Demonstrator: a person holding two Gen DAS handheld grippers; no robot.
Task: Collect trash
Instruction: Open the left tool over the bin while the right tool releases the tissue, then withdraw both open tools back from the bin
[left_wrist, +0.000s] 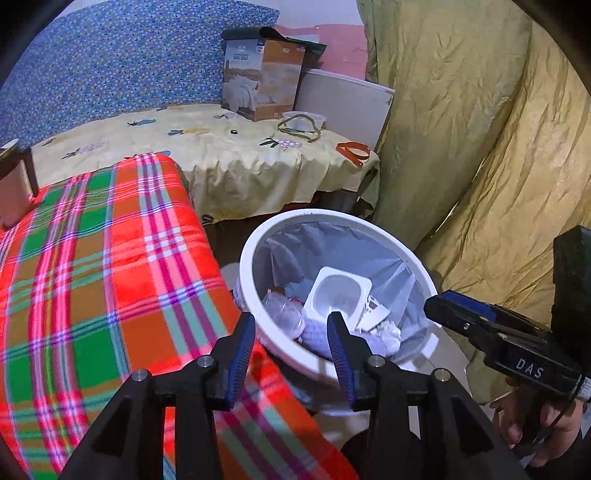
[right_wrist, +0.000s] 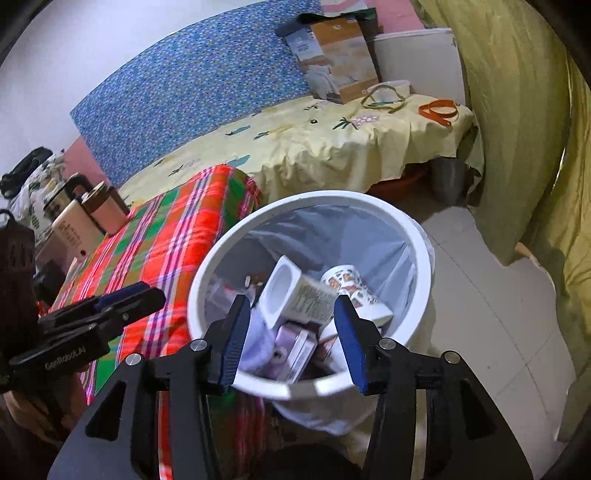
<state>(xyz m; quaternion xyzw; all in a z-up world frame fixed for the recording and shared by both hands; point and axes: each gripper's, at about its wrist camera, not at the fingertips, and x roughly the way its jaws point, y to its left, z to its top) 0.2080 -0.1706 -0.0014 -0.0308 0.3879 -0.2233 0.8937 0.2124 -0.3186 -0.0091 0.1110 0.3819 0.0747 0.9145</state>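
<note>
A white trash bin with a grey liner stands on the floor beside the plaid-covered table; it also shows in the right wrist view. Inside lie a white plastic cup, a patterned paper cup, a tin and crumpled paper. My left gripper is open and empty, over the bin's near rim. My right gripper is open and empty, just above the bin's mouth; it shows at the right of the left wrist view.
A red-green plaid cloth covers the table at left, with flasks on its far end. A yellow-covered bed behind holds a box, a bowl and orange strap. Olive curtain hangs right.
</note>
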